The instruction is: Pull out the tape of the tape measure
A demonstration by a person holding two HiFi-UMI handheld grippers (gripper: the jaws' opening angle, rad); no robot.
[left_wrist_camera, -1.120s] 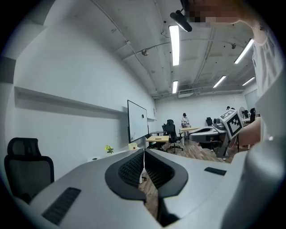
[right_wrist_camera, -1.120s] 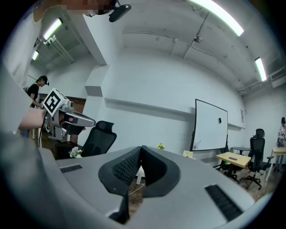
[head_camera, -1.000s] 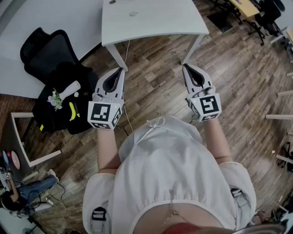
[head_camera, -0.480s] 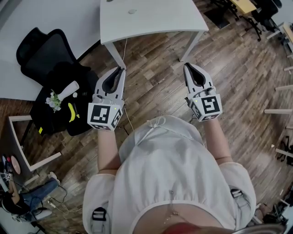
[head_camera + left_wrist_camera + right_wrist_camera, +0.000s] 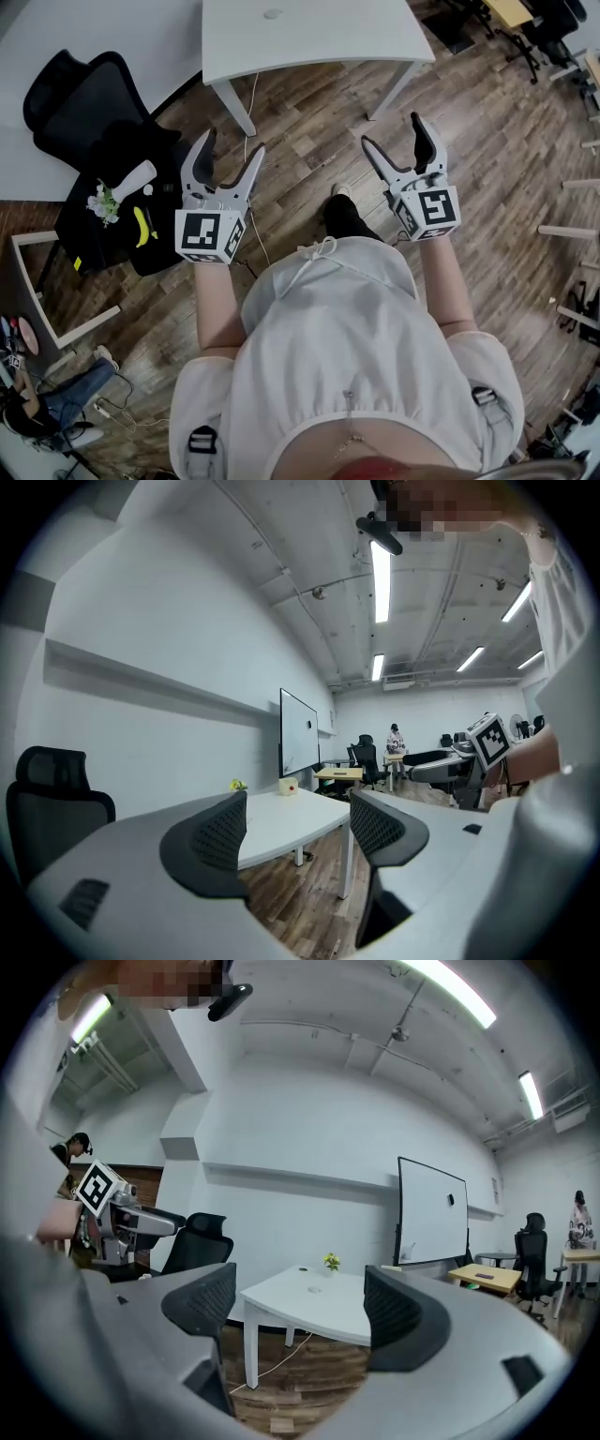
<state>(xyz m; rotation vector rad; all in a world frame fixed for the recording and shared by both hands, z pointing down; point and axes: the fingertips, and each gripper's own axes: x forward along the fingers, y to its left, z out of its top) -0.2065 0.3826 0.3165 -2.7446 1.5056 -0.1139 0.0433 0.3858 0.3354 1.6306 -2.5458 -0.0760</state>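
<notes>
Grey moulded-plastic jaws with black dimpled pads stand spread on the left gripper and right gripper, having just opened, with nothing between them. At 12 o'clock a smooth white table stands on a wood-plank floor and carries a small round disc. Whether the disc is the tape measure cannot be told.
</notes>
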